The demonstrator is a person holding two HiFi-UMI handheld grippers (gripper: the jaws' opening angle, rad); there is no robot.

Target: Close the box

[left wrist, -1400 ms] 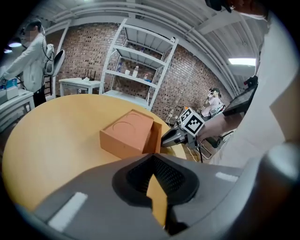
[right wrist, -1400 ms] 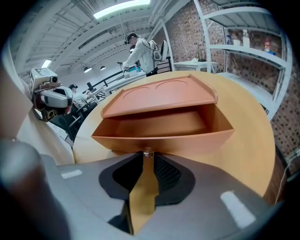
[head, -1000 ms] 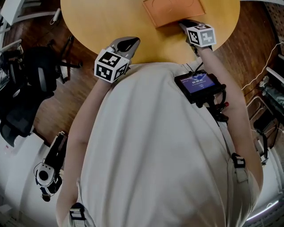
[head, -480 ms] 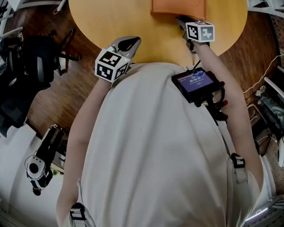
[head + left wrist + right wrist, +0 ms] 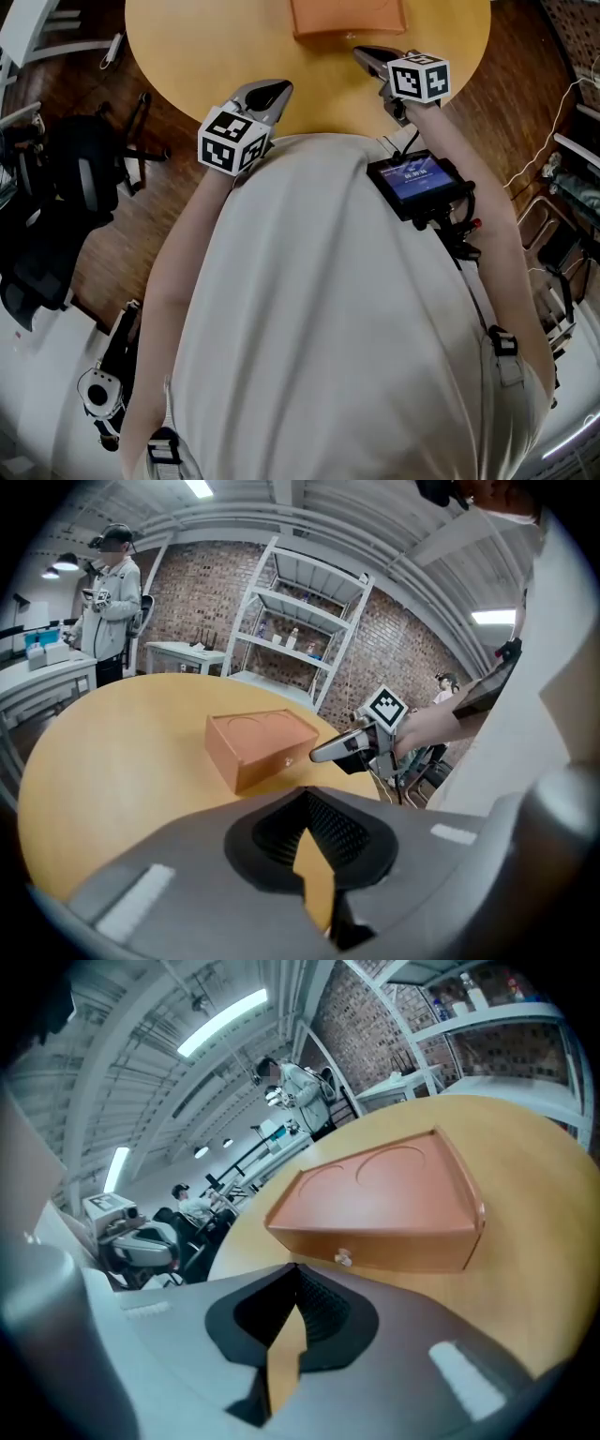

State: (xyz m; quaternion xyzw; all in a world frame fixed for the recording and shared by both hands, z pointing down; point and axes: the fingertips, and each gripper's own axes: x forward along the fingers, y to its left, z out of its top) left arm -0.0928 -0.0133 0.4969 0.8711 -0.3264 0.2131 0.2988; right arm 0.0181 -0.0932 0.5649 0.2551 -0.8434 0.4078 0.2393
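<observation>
A brown wooden box lies on the round yellow table with its lid down. A small knob shows on its front face. My right gripper hovers just in front of the box, a little apart from it, shut with nothing between its jaws. My left gripper rests at the table's near edge, well left of the box, its jaws together and empty. In the left gripper view the right gripper points at the box's near corner.
The table's near edge runs right under both grippers. Black office chairs stand on the wood floor at left. A small screen hangs on the person's chest. A white shelf rack and a standing person are beyond the table.
The right gripper has drawn back from the box's front edge toward the table's near side. The left gripper has stayed put. The head view has shifted slightly.
</observation>
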